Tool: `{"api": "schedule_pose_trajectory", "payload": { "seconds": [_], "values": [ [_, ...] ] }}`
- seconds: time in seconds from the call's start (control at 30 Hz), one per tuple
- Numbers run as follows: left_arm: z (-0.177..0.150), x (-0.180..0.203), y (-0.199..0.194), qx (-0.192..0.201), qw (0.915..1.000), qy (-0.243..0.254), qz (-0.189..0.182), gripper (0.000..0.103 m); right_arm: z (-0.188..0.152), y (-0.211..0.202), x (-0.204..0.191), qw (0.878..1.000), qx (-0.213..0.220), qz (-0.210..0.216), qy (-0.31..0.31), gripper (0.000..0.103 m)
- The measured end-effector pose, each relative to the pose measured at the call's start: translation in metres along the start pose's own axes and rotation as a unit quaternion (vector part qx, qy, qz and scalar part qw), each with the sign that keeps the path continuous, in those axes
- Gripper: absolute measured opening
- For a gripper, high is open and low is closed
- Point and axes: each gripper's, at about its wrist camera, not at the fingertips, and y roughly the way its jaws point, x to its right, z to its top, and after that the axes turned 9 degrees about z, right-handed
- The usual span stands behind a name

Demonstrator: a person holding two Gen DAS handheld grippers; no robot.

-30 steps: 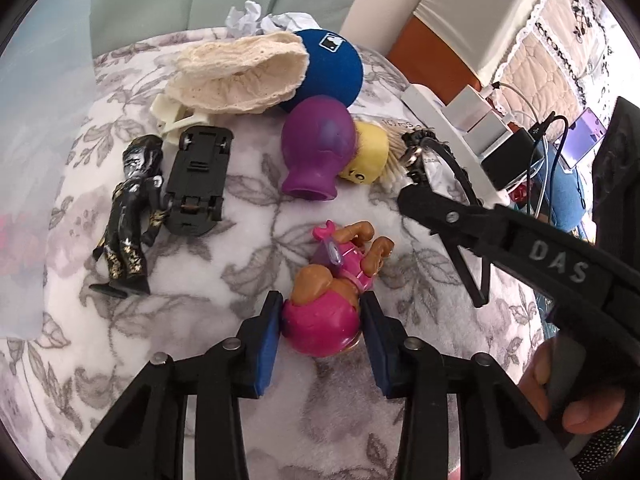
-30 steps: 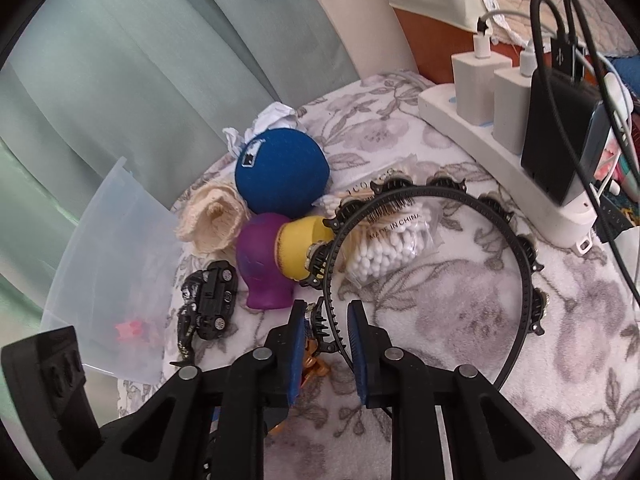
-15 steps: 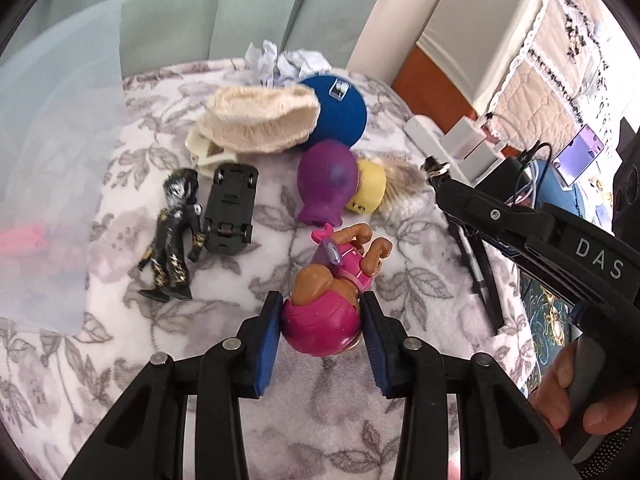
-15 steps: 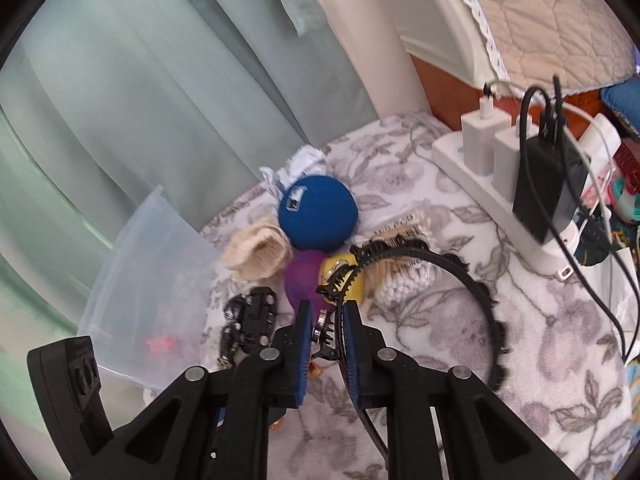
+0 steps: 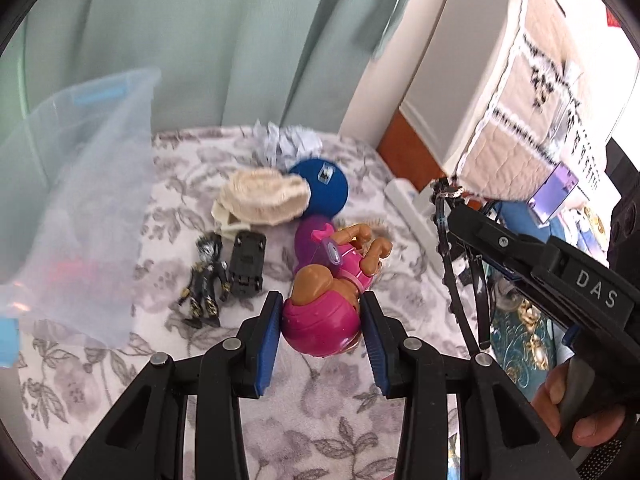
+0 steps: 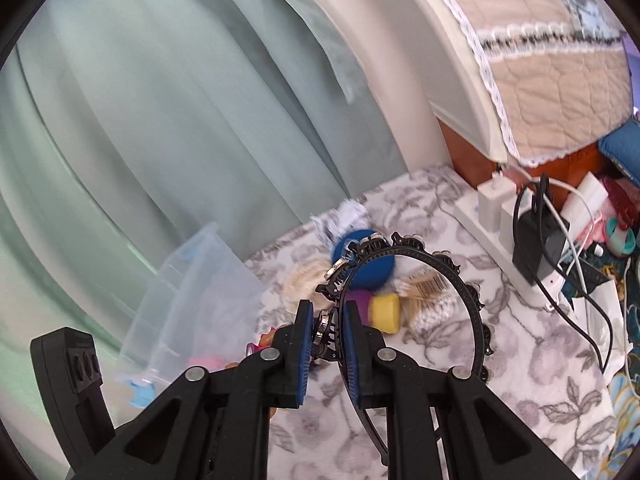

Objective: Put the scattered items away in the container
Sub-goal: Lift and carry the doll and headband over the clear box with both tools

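My left gripper (image 5: 320, 320) is shut on a pink and brown toy pup (image 5: 326, 308), held above the floral blanket (image 5: 304, 432). My right gripper (image 6: 326, 332) is shut on a black headband (image 6: 448, 272) with jewelled clips, which hangs in the air; the same right gripper (image 5: 442, 196) shows in the left wrist view at the right. The clear plastic container (image 5: 76, 208) stands at the left; the same container (image 6: 192, 292) has a pink item inside. On the blanket lie a black figure (image 5: 204, 280), an overturned black toy car (image 5: 248, 268), a cream cloth (image 5: 264, 196) and a blue ball (image 5: 324, 190).
A purple toy (image 6: 362, 300), a yellow toy (image 6: 386, 312) and a bag of cotton swabs (image 6: 430, 308) lie beyond the headband. A white power strip (image 6: 492, 232) with chargers and cables runs along the right. Crumpled paper (image 5: 288, 142) sits by the green curtain (image 6: 180, 100).
Both grippers have risen with their loads: the toy pup and the headband have left the blanket. The right gripper's jaws closed tighter on the headband. More of the container has come into view.
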Motion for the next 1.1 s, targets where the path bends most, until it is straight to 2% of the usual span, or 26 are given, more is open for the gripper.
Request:
{"api": "schedule_pose_trajectory", "payload": {
  "seconds": [0.27, 0.53, 1.1],
  "values": [
    [0.011, -0.007, -0.055, 0.064, 0.9979, -0.01, -0.004, 0.041, 0.01, -0.032, -0.036, 0.999, 0.038, 0.022, -0.024, 0.017],
    [0.016, -0.022, -0.105, 0.12, 0.9923, -0.031, -0.004, 0.041, 0.015, -0.057, -0.077, 0.995, 0.067, 0.046, -0.059, 0.017],
    [0.013, -0.065, -0.172, 0.198, 0.9774, -0.075, 0.0, 0.041, 0.017, -0.073, -0.163, 0.981, 0.097, 0.104, -0.131, 0.017]
  ]
}}
